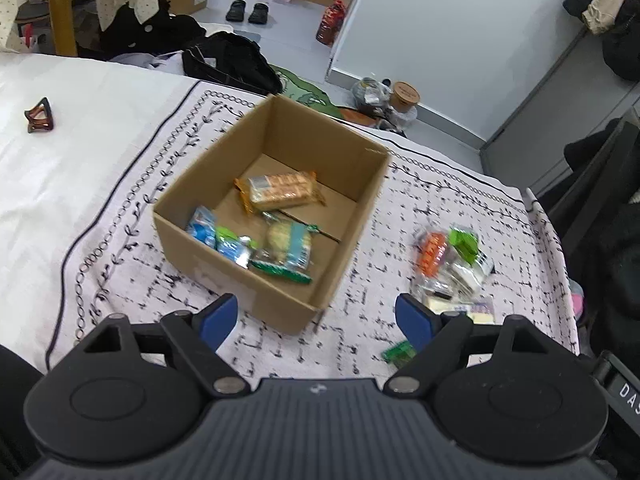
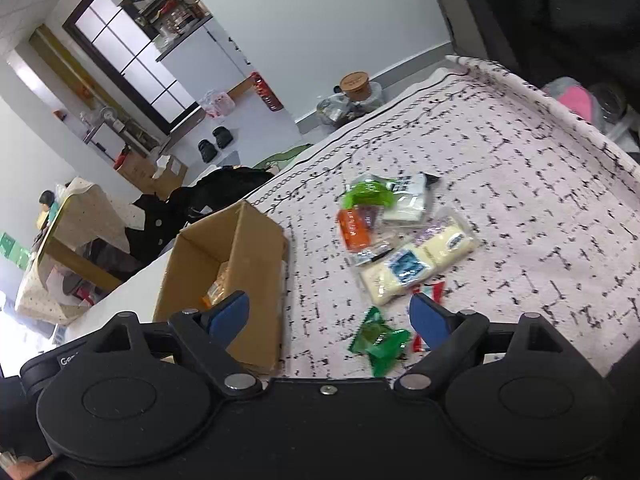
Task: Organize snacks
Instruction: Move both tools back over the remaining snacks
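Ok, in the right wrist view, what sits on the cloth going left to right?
Cardboard box → dark green packet → pale cream packet with a blue label. The pile behind overlaps, so I leave it out.

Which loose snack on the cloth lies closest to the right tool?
The dark green packet, lying alone between the open right tool's fingers; the other packets sit piled farther away.

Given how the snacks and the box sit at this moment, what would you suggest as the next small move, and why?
Probably lower the right gripper onto the green packet and close on it. Both grippers are open and empty, that packet lies loose on the cloth nearest the right fingers, and the cardboard box already holds several snacks, while the remaining pile sits farther off.
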Available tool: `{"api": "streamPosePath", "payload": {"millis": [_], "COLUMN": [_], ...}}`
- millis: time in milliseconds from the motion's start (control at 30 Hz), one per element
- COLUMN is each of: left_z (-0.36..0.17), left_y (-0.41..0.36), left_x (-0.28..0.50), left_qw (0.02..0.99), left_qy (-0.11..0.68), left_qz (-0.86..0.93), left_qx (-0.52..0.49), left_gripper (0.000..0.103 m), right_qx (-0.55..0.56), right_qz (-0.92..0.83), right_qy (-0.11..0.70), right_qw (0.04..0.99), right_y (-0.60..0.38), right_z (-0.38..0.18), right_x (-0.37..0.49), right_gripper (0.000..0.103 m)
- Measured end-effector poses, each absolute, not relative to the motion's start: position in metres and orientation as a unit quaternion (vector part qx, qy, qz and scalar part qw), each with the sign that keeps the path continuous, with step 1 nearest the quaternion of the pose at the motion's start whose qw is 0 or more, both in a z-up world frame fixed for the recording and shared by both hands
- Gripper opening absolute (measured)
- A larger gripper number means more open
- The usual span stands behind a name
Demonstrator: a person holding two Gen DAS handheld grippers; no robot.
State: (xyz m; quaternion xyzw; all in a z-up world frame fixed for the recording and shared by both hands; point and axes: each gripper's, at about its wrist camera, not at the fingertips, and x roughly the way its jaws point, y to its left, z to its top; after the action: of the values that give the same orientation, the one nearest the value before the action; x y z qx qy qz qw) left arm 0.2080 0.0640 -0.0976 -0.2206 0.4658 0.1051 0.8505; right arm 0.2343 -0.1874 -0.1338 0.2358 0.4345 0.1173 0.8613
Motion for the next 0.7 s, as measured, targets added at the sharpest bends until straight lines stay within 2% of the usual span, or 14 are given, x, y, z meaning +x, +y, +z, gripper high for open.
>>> {"api": "streamPosePath", "payload": {"millis": [367, 700], "left_z": [-0.105, -0.120], "left_y": [0.030, 0.000], "left_x": [0.209, 0.219], "left_qw": [0.850, 0.847], "left_qy": [0.471, 0.483], "left_qz": [0.083, 0.067], "left_qx": [-0.221, -0.214], "left_gripper": [0.085, 0.083], "right_qx": [0.248, 0.234], "right_qz": [0.098, 0.083], "right_qy": [0.443, 0.458], "right_qw": [0.856, 0.853], "right_y": [-0.221, -0.240], "right_z": [-0.146, -0.168], "right_x": [0.231, 0.235], "right_gripper": [0.080, 0.079]}}
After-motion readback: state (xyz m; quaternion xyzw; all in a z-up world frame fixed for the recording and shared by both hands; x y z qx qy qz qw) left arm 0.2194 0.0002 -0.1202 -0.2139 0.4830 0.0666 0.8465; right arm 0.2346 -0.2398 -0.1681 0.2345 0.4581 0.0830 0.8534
